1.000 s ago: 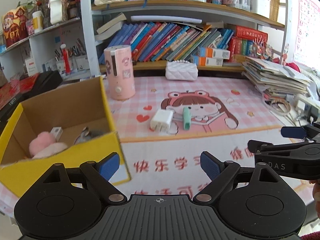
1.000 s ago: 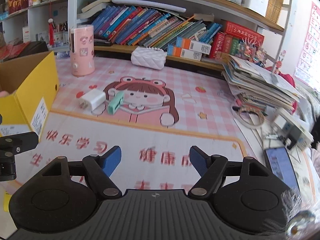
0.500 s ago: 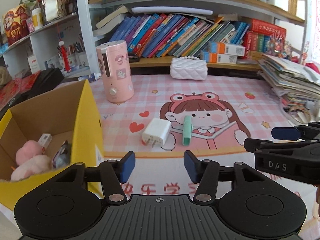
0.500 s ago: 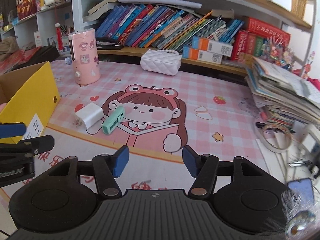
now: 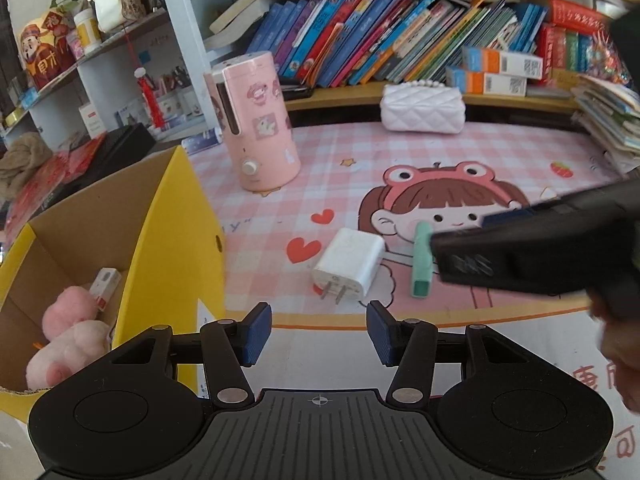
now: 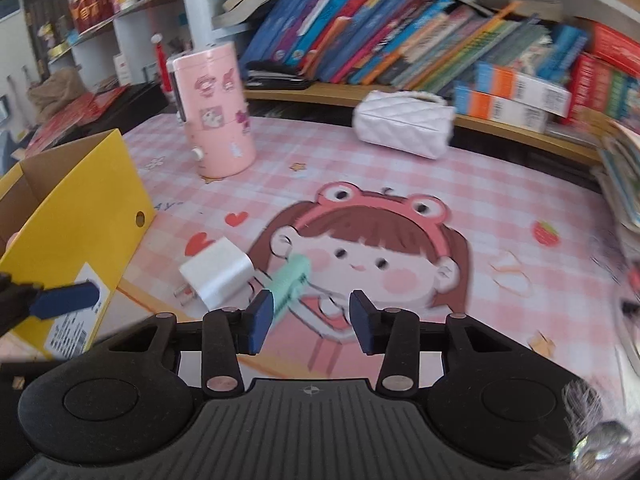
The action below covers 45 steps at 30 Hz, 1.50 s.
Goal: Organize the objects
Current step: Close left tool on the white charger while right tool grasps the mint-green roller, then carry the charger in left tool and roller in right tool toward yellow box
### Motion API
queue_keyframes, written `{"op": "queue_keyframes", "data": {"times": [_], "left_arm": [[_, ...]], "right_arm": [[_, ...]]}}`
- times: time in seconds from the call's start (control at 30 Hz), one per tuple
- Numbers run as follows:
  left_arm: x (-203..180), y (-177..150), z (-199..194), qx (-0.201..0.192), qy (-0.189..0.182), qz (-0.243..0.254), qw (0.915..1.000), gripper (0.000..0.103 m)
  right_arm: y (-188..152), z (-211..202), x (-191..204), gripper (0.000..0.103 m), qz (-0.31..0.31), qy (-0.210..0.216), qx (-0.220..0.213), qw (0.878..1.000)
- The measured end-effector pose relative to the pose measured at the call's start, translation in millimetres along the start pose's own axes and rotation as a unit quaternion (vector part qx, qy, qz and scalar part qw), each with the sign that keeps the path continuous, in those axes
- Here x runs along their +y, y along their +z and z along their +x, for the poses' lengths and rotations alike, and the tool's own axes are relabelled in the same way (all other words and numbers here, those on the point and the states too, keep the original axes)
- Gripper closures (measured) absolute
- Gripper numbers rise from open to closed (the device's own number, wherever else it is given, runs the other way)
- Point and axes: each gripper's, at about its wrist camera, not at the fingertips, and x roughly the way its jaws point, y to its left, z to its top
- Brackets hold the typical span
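Both tongs are hanging spread and empty: the left tongs (image 5: 319, 334) facing the charger (image 5: 350, 266), the right tongs (image 6: 311, 322) lining up on the green stick (image 6: 290, 282) just beside it, both lying on the worktop (image 6: 400, 168). The yellow box (image 5: 180, 240) is standing open at left, likely to receive them; open mat surrounds both except between them.

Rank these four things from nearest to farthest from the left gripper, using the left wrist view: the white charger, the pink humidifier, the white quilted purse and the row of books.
From the left gripper:
1. White charger, just ahead on the mat.
2. Pink humidifier, farther back, left of centre.
3. White quilted purse, at the mat's back edge, right.
4. Row of books, on the shelf behind.
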Motion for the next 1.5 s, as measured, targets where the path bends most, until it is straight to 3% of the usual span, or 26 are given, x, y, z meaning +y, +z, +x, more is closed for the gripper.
{"op": "queue_keyframes", "data": {"times": [0.1, 0.3, 0.4, 0.57, 0.7, 1.0, 1.07, 1.17, 1.5], "left_arm": [[-1, 0, 3, 0.005, 0.009, 0.002, 0.9999, 0.052], [-3, 6, 12, 0.007, 0.015, 0.003, 0.9999, 0.05], [-6, 11, 20, 0.008, 0.014, 0.003, 0.9999, 0.048], [-14, 24, 44, 0.009, 0.007, -0.003, 0.9999, 0.041], [-16, 32, 67, 0.02, -0.006, -0.018, 0.9996, 0.041], [-12, 34, 95, 0.038, -0.032, -0.047, 0.9977, 0.044], [-10, 33, 95, 0.036, -0.038, -0.048, 0.9975, 0.045], [-8, 32, 91, 0.034, -0.052, -0.051, 0.9968, 0.055], [14, 15, 23, -0.011, -0.106, -0.078, 0.9913, 0.057]], "right_arm": [[9, 21, 2, 0.063, -0.003, 0.021, 0.022, 1.0], [10, 52, 2, 0.069, 0.001, 0.024, 0.075, 0.997], [11, 54, -1, 0.085, -0.007, 0.026, 0.073, 0.997], [15, 31, -21, 0.085, 0.012, 0.017, 0.03, 0.999], [13, 7, -33, 0.085, 0.004, 0.006, 0.002, 1.0], [-6, -21, -49, 0.085, 0.037, -0.008, 0.003, 0.999], [-9, -25, -49, 0.085, 0.041, -0.01, 0.005, 0.999], [-13, -31, -47, 0.085, 0.043, -0.015, 0.005, 0.999], [-33, -56, -31, 0.085, 0.044, -0.037, 0.008, 0.998]]}}
